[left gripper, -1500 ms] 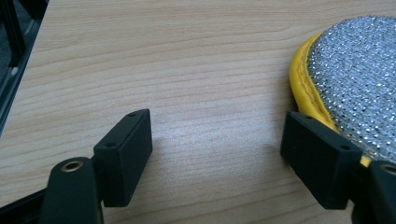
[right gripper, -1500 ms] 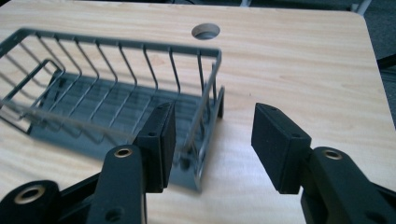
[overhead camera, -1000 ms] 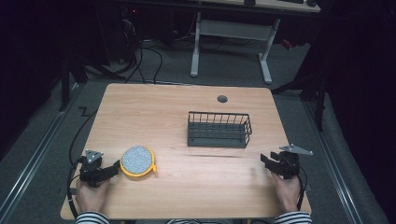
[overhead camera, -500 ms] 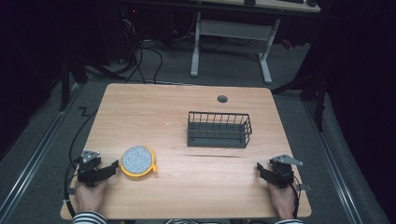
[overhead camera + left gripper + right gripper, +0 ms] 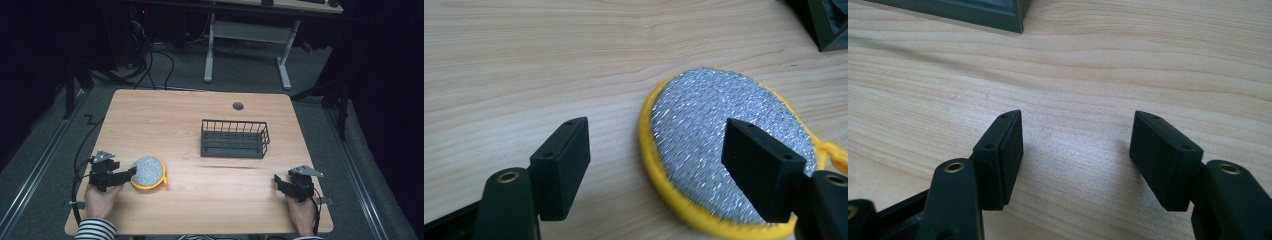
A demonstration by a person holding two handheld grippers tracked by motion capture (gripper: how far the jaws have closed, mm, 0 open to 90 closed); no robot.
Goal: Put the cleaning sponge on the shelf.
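Note:
A round silver scouring pad with a yellow rim [image 5: 148, 171] lies on the wooden table [image 5: 210, 200] at the front left. My left gripper [image 5: 129, 173] reaches its near edge; in the left gripper view the left gripper [image 5: 659, 132] is open, one jaw over the pad [image 5: 704, 115], the other over bare wood, neither pressing on it. Its jaws have just closed a little. My right gripper [image 5: 278, 181] rests low at the front right. In the right gripper view the right gripper [image 5: 1078, 127] has just been opening, with nothing but wood between the jaws.
A dark wire basket [image 5: 234, 138] stands right of the table's middle; its corner shows as the basket [image 5: 973, 12] and the basket [image 5: 824, 25]. A cable grommet [image 5: 238, 106] sits near the far edge. A black cable [image 5: 80, 160] hangs off the left edge.
My right gripper has sunk toward the table and the front edge, and its jaws stand wider. The left gripper has risen slightly at the pad's edge.

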